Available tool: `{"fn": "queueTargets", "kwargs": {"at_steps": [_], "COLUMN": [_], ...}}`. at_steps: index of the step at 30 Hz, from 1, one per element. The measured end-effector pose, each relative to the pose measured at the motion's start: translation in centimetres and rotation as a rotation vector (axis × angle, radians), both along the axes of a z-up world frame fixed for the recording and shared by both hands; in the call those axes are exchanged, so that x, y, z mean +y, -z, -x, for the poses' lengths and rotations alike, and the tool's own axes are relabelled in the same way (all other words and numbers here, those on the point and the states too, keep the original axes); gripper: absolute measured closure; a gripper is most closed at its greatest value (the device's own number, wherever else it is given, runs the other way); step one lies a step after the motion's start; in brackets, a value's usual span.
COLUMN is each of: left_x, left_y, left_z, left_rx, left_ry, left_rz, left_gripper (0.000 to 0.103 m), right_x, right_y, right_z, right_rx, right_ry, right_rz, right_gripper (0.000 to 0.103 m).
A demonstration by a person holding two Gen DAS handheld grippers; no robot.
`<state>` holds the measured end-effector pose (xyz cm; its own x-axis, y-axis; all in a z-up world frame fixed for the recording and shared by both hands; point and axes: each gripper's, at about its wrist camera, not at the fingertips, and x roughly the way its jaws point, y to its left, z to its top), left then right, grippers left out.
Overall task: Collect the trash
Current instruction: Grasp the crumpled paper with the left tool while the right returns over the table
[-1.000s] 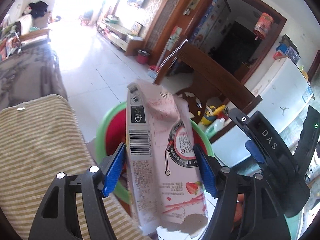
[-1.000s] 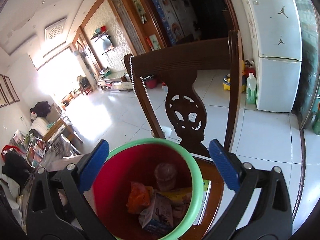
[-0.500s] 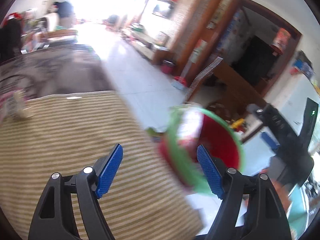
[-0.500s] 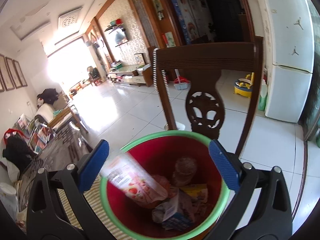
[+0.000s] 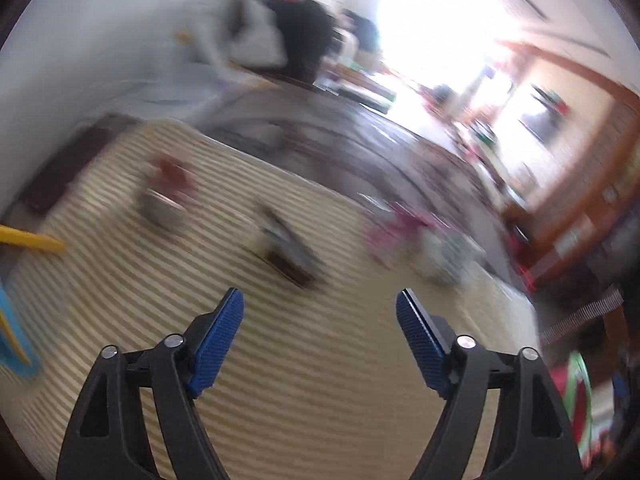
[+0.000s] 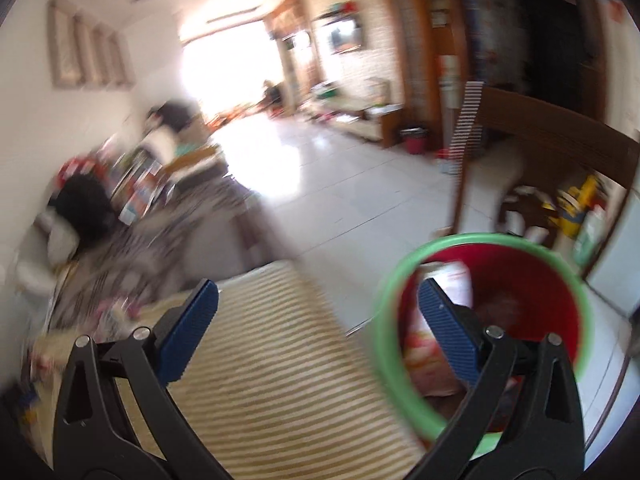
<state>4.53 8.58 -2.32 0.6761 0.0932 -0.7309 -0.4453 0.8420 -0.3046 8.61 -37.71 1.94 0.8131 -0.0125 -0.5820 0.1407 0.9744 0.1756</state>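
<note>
- Trash lies scattered on the striped mat (image 5: pixel 320 380) – a small dark packet (image 5: pixel 290 254) ahead of the left gripper (image 5: pixel 319 320), a pink wrapper (image 5: pixel 394 228) and a pale crumpled piece (image 5: pixel 444 256) further right of the packet, a reddish lump on a grey round thing (image 5: pixel 164 196) to its left; all are too blurred to name closer.
- Left gripper: jaws stand wide apart and have just been opening, with nothing between them, only bare mat.
- A yellow stick (image 5: pixel 32 240) shows at the mat's left edge.
- Right gripper (image 6: pixel 316 308): jaws also spread wide, gripping nothing; its left finger lies over the mat (image 6: pixel 280 360), its right finger crosses the mouth of the bin.
- Bin (image 6: pixel 384 320) – red inside with a green rim – stands just past the mat's right edge; a pink-and-white carton (image 6: pixel 452 284) leans inside it with other rubbish.
- Behind the bin rises a dark wooden chair (image 6: pixel 560 140).
</note>
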Motion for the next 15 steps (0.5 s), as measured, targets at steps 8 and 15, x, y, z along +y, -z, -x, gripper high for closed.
{"fn": "queueTargets", "kwargs": {"at_steps": [8, 15], "left_x": [9.5, 11.7], "left_y": [3.6, 5.9], "left_z": [-4.0, -7.0], "left_rx": [0.129, 0.181], "left_ry": [-0.234, -0.219], "left_rz": [-0.081, -0.096], "left_gripper": [0.025, 0.050], "right_x": [9.8, 15.3], "right_y": [1.5, 3.3], "right_z": [-1.7, -1.7], "right_rx": [0.069, 0.112], "right_ry": [-0.239, -0.393], "right_rz": [0.067, 0.155], "right_gripper": [0.004, 0.004]}}
